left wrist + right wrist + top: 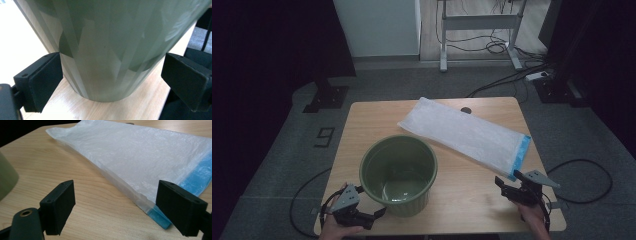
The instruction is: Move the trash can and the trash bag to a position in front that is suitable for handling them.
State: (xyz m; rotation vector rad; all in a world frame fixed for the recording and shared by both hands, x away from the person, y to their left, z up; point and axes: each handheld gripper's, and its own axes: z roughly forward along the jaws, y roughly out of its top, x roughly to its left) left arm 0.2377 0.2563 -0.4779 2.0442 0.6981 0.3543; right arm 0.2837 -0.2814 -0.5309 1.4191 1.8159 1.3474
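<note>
Straddling green bin (pixel 107 50) base, left gripper (pixel 110 82) fingers spread, untouching; right gripper (pixel 117 205) fingers spread near plastic bag (pixel 140 160).

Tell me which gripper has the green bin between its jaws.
The left gripper: its open jaws flank the green bin; the right gripper faces the white bag.

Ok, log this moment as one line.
left claw: open, beside green bin base | right claw: open, near white bag blue end | bin upright on table
</note>
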